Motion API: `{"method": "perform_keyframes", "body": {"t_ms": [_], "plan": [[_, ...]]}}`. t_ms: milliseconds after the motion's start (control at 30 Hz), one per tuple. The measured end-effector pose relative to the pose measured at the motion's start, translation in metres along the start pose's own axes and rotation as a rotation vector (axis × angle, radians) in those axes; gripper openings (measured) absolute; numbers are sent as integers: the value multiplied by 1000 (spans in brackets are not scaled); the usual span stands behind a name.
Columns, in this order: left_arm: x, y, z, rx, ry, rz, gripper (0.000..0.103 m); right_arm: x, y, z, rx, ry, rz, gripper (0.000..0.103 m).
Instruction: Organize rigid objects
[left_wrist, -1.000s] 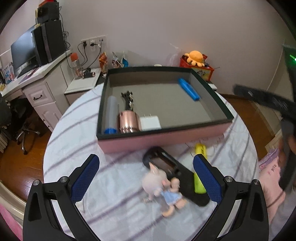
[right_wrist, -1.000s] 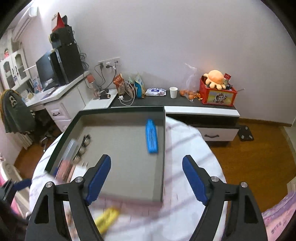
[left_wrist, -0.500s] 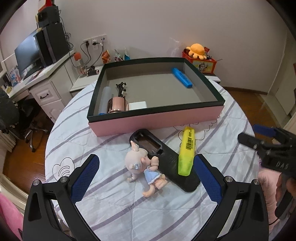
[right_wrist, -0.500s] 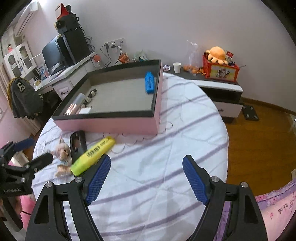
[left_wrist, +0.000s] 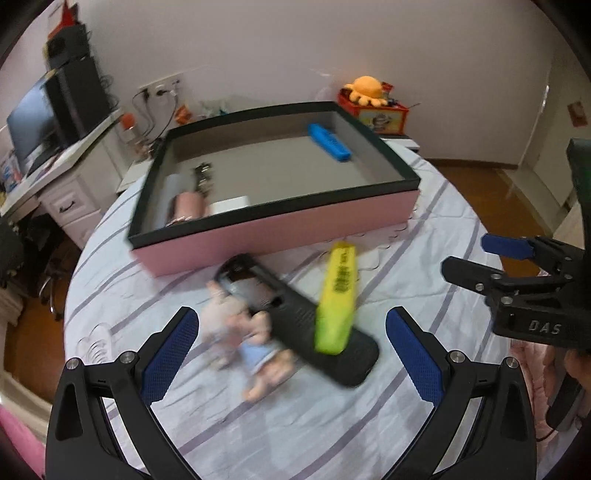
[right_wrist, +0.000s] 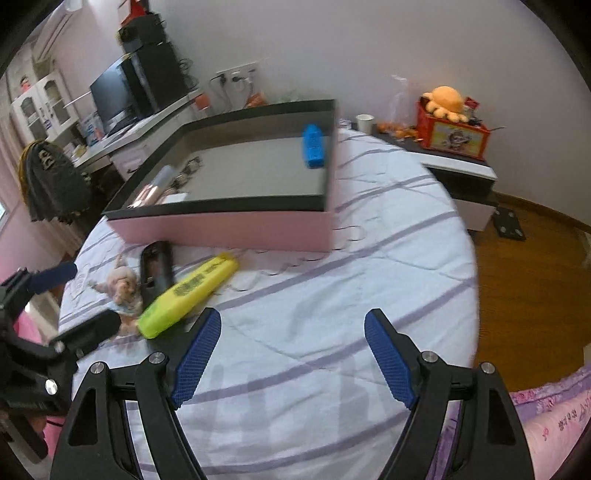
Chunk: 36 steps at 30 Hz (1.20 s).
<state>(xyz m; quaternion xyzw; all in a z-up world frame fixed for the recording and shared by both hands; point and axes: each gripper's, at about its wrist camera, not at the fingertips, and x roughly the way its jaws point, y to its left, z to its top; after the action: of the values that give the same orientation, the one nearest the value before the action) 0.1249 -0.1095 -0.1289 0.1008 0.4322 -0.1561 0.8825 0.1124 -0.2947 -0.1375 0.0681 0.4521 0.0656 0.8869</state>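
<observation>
Both claws dropping toward bench (right_wrist: 332, 295), pink box (left_wrist: 280, 221) receding. Left claw (left_wrist: 291, 350) gaping, empty, now framing yellow highlighter (left_wrist: 338, 299) lying across black remote (left_wrist: 295, 314). Right claw (right_wrist: 291, 354) wide, empty, highlighter just left. Next pick starting, I reckon.

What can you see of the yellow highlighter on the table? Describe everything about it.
The yellow highlighter is a chunky marker, plastic by the look of it, with black print along its flat side and a greener cap end nearest the cameras. It lies flat and slanted, its cap end resting on the black remote-like device, its far end on the striped tablecloth just short of the pink box. No tongs touch it.
</observation>
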Motion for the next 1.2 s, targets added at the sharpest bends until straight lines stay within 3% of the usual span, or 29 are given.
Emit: {"method": "perform_keyframes", "body": {"t_ms": [100,367,433,567,900,1100,1200], "plan": [[13,-14,6,29,15,-1,92,-5,-18,-4,36,-4,-37,82],[52,-34,12,63,121,-45,44,-3,-44,-12,68,17,-32,82],[55,-38,13,81,125,-33,43,0,-48,-12,74,24,-29,82],[67,-43,16,83,158,-56,27,5,-53,-8,80,28,-13,82],[33,-27,34,1,61,-128,26,-6,-54,5,57,-11,37,82],[11,-20,71,-9,-19,-131,26,-14,-54,25,53,-60,55,82],[14,-19,90,1,-23,-116,24,-13,-56,35,63,-80,73,82]]}}
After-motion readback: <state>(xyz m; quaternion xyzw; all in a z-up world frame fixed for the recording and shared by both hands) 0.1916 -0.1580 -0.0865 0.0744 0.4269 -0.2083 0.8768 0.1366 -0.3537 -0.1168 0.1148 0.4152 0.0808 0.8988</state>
